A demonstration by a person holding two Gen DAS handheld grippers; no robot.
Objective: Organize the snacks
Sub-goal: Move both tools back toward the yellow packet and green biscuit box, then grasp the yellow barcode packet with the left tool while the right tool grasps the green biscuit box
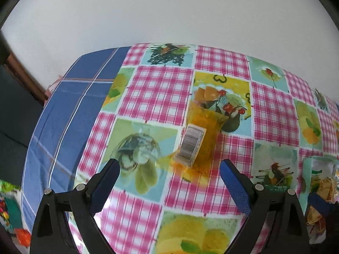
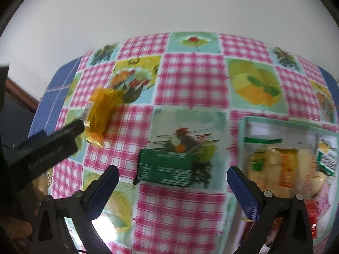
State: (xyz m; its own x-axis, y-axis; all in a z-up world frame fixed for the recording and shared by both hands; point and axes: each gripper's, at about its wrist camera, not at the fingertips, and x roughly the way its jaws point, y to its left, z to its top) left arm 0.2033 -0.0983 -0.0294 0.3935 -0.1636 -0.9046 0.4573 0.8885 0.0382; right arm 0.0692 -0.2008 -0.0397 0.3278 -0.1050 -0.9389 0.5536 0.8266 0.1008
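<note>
My left hand-held gripper (image 1: 169, 167) hangs above the counter (image 1: 161, 89) with its blue-padded fingers (image 1: 106, 182) spread wide and nothing between them. Just ahead of the gap lies an orange cellophane snack packet (image 1: 203, 131), flat on the checked oilcloth, with a white barcode label (image 1: 191, 142) on its near end. Left of the packet a clear glass bowl (image 1: 137, 148) sits on the cloth, close to my left finger's tip. At the right edge of this view a pale tray (image 1: 307, 169) holds wrapped snacks.

My right hand-held gripper (image 2: 172, 170) is also spread, holding nothing. Between and just beyond its fingertips a dark green snack box (image 2: 166, 171) lies on the counter, its white-printed side up. To the right, touching nothing of mine that I can see, the tray (image 2: 243, 131) carries several pale and orange wrapped items (image 2: 275, 169); the picture is blurred there, so I cannot tell exactly what they are. Further left, the orange packet (image 2: 100, 114) shows again, with the black finger of my left hand-held gripper (image 2: 63, 133) close beside its near end. A blue checked cloth (image 1: 63, 110) covers the counter's left side.
</note>
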